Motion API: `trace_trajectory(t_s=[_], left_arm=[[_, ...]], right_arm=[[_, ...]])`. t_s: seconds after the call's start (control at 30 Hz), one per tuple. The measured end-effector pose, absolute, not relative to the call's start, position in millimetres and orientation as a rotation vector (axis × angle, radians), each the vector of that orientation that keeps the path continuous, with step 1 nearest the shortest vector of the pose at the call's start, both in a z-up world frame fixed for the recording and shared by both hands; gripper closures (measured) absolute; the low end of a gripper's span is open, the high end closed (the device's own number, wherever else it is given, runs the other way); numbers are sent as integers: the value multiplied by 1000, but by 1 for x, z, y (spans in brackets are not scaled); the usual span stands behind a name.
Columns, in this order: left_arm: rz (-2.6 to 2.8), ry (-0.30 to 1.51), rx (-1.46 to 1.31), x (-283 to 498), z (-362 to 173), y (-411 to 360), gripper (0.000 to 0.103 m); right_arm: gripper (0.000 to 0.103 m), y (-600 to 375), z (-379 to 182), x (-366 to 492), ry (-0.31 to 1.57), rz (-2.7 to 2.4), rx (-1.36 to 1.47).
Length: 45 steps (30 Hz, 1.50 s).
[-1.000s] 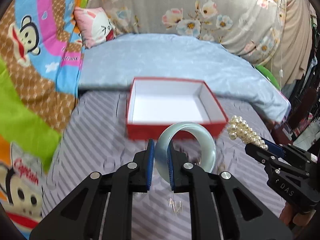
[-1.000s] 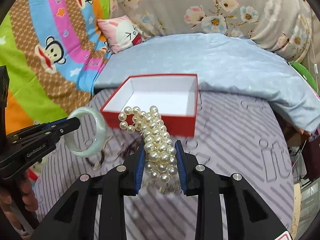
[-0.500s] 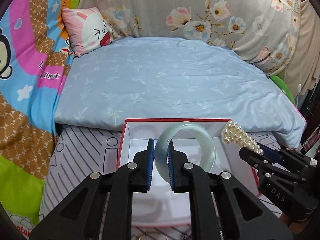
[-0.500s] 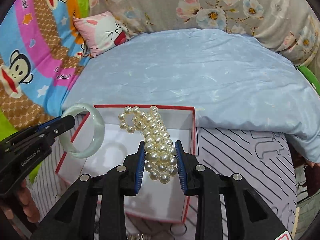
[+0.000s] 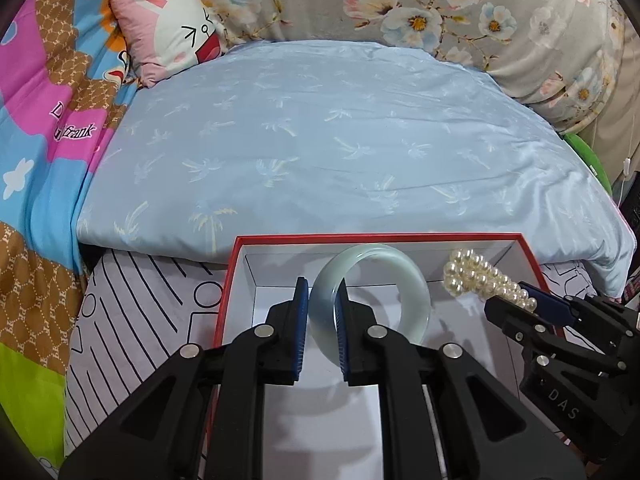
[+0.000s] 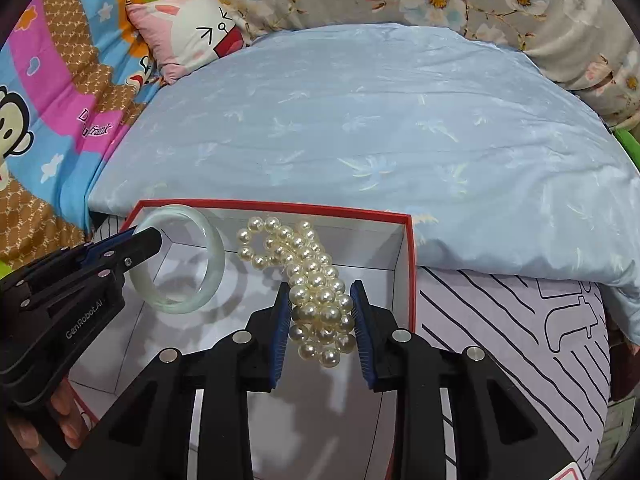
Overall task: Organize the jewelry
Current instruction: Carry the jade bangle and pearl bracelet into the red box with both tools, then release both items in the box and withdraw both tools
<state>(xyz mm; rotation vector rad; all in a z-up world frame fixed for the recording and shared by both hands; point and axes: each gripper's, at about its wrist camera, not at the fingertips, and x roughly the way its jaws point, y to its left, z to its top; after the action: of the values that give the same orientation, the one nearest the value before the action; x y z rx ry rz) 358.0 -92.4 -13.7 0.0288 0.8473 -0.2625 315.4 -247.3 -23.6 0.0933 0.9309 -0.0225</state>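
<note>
Over a red box on a bed, two hand-held grippers each carry jewelry.
Left gripper (image 5: 322, 324) pinches the rim of a pale green bangle (image 5: 400, 276), held upright above the white inside of the red box (image 5: 376, 237). Right gripper (image 6: 320, 320) clamps a bundle of pearl strands (image 6: 316, 288) over the same box, beside the bangle. Beyond lies a light blue quilt (image 5: 320, 140).
</note>
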Motion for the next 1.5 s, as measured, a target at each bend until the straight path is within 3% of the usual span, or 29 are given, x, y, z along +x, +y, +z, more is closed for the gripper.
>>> trace_trajectory(t_s=[0.13, 0.37, 0.53, 0.67, 1.07, 1.5], left_arm=[[-267, 868, 19, 363, -18, -91, 86], [-237, 807, 16, 358, -4, -87, 68], [-226, 786, 5, 351, 7, -78, 68], [-217, 761, -1, 335, 19, -67, 58], [-206, 730, 7, 258, 36, -43, 53], [-189, 827, -39, 165, -3, -11, 39]], right_arm=[[69, -252, -25, 316, 919, -27, 110], [56, -250, -15, 308, 881, -35, 106], [54, -251, -2, 292, 852, -21, 120], [51, -254, 9, 273, 826, -26, 115], [47, -253, 30, 184, 775, -47, 106], [44, -249, -3, 79, 841, -49, 174]])
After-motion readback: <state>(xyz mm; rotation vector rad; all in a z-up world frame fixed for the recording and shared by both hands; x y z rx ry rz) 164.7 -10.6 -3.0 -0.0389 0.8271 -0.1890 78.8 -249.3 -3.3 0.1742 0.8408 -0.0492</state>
